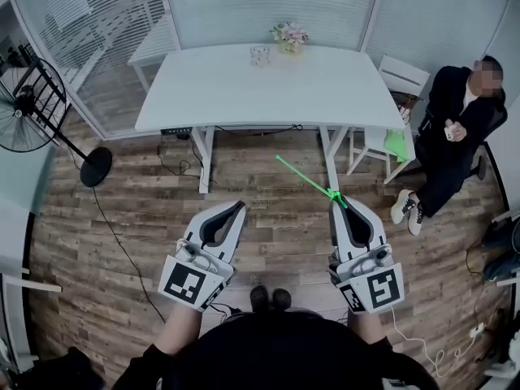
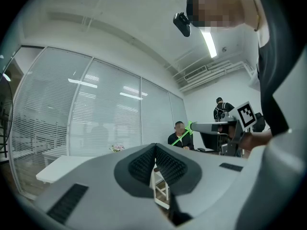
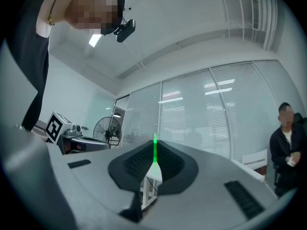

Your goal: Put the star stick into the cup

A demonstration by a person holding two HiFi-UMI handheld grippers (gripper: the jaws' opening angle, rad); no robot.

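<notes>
Green star stick (image 1: 305, 177): held at its star end in my right gripper. In the head view the thin shaft runs free toward 10 o'clock, above the wood floor (image 1: 122, 218) and short of the table edge. In the right gripper view it stands straight up from between the pads (image 3: 155, 150).
Right gripper (image 1: 337, 204): my jaws are nearly closed and clamped on the stick's star end. Nothing else is between them.
Left gripper (image 1: 240, 205): my jaws are closed tip to tip and empty; the left gripper view shows the ribbed pads (image 2: 144, 166) meeting with nothing between. It sits at 9 o'clock of the right gripper, well apart.
Cup (image 1: 259, 54): upright on the white table (image 1: 211, 96), near the far edge at 12 o'clock, well apart from the stick.
Flower pot (image 1: 289, 37): just beside the cup, at its 2 o'clock.
Standing fan (image 1: 28, 108): on the floor at 10 o'clock.
Seated person (image 1: 455, 128): at 2 o'clock, beside a white chair (image 1: 398, 80).
</notes>
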